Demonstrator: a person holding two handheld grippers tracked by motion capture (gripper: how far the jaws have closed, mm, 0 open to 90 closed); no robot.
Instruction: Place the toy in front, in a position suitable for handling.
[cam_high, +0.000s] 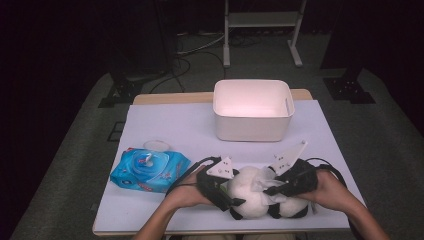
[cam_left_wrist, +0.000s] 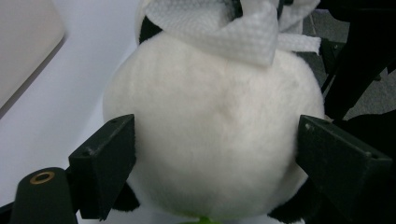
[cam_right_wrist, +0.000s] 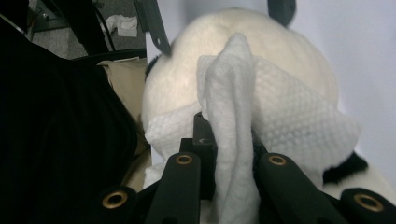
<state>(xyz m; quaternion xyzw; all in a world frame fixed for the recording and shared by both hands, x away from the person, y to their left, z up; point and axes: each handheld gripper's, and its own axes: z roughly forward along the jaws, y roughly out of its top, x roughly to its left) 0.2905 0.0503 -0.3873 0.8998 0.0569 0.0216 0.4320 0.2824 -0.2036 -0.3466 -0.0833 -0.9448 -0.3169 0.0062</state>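
Your left hand-held gripper (cam_left_wrist: 215, 154) clamps the plush panda (cam_high: 250, 192) on the counter (cam_high: 165, 125); your right hand-held gripper (cam_right_wrist: 233, 154) pinches a wet wipe (cam_right_wrist: 261, 107) against it. Press hard and the wipe could slip out.

Overhead light falls brightly on the pale lavender tabletop (cam_high: 165, 127) while the surrounding room sinks into near-black. Both gripper views are soft and close, with the fluffy white-and-black plush panda (cam_left_wrist: 215, 135) slightly blurred.

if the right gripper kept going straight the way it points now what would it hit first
Probably the plush panda: the right gripper, shut on a wet wipe, already has that wipe lying against its white body.
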